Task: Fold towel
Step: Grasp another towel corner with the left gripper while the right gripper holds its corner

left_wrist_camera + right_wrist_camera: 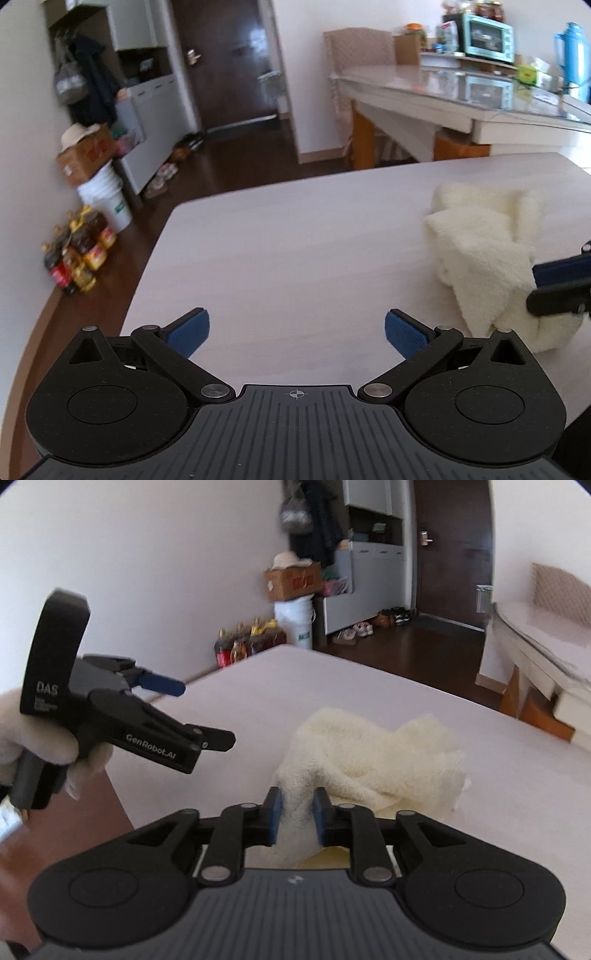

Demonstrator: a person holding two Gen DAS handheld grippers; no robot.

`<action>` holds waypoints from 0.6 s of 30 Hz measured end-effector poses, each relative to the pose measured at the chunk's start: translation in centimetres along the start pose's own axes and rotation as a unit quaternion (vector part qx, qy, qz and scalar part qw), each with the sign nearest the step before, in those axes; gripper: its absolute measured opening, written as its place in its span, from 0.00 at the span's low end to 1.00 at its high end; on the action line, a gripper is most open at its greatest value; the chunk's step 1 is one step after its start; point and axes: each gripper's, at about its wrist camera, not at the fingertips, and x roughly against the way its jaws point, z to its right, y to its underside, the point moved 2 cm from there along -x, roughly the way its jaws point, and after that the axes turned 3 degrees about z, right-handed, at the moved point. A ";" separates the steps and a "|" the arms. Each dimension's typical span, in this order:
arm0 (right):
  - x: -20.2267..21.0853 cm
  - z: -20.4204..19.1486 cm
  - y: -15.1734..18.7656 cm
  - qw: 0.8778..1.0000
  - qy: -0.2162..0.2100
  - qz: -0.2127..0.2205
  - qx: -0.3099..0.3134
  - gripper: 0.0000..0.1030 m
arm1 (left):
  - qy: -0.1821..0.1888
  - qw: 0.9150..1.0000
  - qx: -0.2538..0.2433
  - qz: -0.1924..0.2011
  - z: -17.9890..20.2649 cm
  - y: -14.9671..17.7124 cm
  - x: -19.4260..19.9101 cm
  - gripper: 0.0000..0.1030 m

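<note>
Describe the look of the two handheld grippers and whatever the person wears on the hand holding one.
Both grippers are matte black plastic with scissor-like linkages, silver pivot pins and blue textured finger pads. The left gripper carries white lettering, "GenRobot.AI" on its side and "DAS" on its upright black handle; the hand gripping it wears a white glove. The right gripper has a ribbed grey-black body with a small logo.

Both handheld tools are matte black, with ribbed grey housings, round side discs, silver pivot screws and blue textured pads on the jaws. The left gripper (195,716) carries white "DAS" and "GenRobot.AI" lettering and a curved black top piece. The left hand (33,734) wears a white glove.
</note>
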 end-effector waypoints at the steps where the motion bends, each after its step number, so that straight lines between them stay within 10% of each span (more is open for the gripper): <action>1: 1.0 0.8 0.1 1.000 0.011 0.012 -0.014 0.23 | 0.021 1.000 -0.010 0.009 0.6 -0.6 0.3 1.00; 8: 4.8 7.1 1.5 0.990 0.111 0.035 -0.080 0.34 | 0.121 0.989 -0.081 0.038 6.4 -4.0 0.7 1.00; 18: 4.7 10.2 3.3 0.986 0.118 0.044 -0.113 0.37 | 0.167 0.964 -0.204 0.034 15.8 -5.1 -2.5 0.94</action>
